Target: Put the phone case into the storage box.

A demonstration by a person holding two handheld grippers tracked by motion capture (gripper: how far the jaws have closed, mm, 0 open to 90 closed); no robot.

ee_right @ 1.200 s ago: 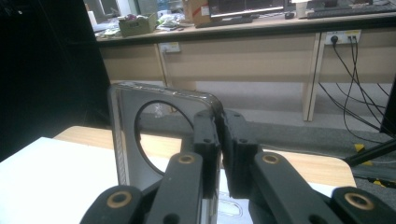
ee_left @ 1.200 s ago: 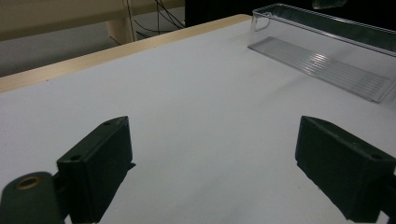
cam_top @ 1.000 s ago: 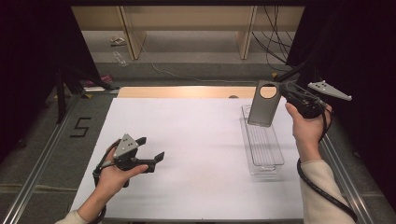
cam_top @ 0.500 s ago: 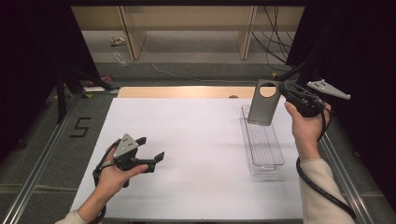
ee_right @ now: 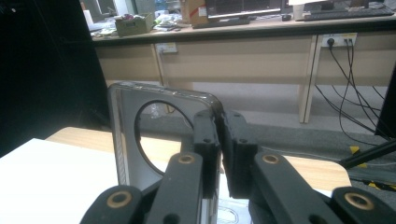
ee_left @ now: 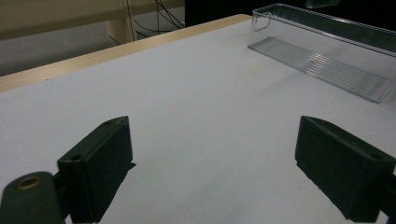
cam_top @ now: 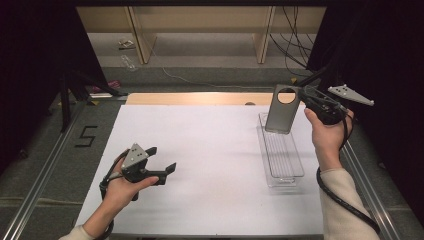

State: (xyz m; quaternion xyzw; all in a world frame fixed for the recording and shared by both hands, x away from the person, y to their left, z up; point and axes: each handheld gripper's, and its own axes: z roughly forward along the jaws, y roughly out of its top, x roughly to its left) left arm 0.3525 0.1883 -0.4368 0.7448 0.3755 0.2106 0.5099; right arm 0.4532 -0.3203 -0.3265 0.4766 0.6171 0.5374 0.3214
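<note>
A grey phone case with a round hole near its top hangs upright over the far end of a long clear plastic tray at the right of the white table. My right gripper is shut on the case's right edge; in the right gripper view the two pads pinch the case rim at the gripper tips. My left gripper rests low at the near left with its jaws wide apart and nothing between them, also seen as the left gripper pointing toward the tray.
The white sheet covers the table, with a wooden strip along its far edge. Metal rails run along both sides. Beyond the table stand shelf legs and loose cables.
</note>
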